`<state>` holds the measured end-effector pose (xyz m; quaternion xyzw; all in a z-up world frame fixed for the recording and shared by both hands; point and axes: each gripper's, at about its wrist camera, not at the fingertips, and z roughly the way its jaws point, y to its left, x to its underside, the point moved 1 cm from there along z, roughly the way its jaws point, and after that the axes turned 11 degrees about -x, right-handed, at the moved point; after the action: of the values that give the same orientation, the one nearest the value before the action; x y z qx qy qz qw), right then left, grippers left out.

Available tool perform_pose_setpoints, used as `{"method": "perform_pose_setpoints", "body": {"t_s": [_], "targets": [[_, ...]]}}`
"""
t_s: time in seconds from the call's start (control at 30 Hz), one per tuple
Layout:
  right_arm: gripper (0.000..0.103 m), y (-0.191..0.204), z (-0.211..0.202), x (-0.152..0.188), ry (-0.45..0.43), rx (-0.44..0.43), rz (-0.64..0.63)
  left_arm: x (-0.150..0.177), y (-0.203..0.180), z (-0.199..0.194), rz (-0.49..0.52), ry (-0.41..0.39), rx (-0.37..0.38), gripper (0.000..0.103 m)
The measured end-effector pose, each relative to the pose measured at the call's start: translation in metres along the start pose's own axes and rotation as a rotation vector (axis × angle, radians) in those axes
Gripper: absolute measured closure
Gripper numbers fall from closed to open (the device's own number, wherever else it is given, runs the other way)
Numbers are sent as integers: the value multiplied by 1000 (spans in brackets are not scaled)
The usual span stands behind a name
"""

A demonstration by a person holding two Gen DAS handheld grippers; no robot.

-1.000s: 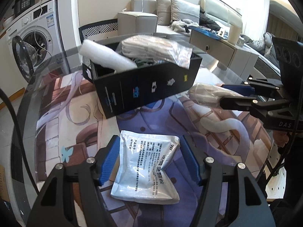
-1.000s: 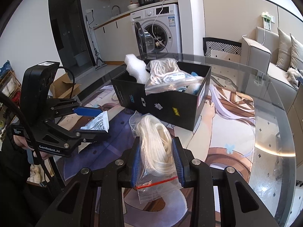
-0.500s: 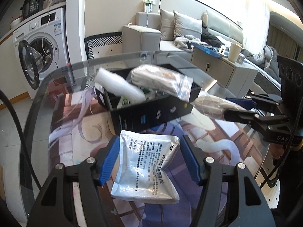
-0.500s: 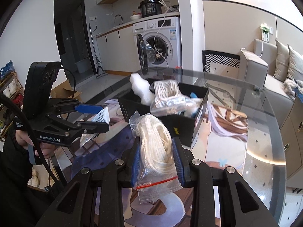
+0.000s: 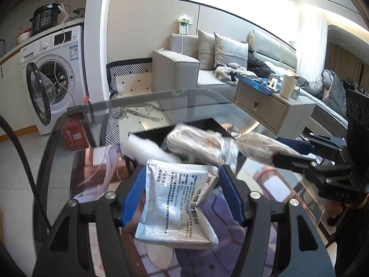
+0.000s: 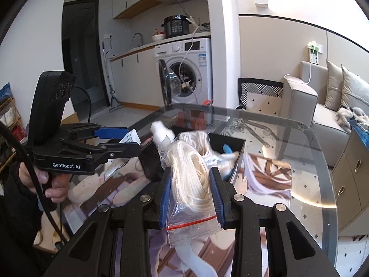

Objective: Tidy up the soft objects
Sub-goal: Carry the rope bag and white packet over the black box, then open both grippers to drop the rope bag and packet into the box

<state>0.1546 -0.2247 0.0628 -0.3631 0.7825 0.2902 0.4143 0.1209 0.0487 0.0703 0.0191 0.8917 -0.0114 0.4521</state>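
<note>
Silver-white pouch (image 5: 177,203) with black print; white rope (image 6: 189,173); black box (image 6: 230,146); blue pads (image 5: 135,198).

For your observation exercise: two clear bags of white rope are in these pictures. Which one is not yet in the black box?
The bag with the red zip strip, clamped in the right gripper. The other rope bag already lies in the black box.

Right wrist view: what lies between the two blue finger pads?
A clear zip bag of white rope, clamped by the right gripper, shown in the right wrist view.
</note>
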Motion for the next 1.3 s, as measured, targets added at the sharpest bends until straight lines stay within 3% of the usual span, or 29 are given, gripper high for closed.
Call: {"method": "perform_pose_setpoints", "body": {"t_s": [0.6, 0.9, 1.17, 1.27, 1.3], "targets": [[71, -35, 68, -38, -29, 95, 92, -37, 4, 64, -19, -57, -48, 39], [71, -56, 102, -41, 12, 107, 121, -33, 1, 89, -23, -46, -34, 38], [71, -62, 112, -41, 26, 107, 123, -27, -8, 90, 33, -63, -60, 36], [63, -63, 110, -41, 26, 97, 122, -26, -7, 84, 35, -65, -49, 33], [55, -64, 108, -40, 20, 95, 122, -26, -5, 81, 29, -69, -43, 31]]}}
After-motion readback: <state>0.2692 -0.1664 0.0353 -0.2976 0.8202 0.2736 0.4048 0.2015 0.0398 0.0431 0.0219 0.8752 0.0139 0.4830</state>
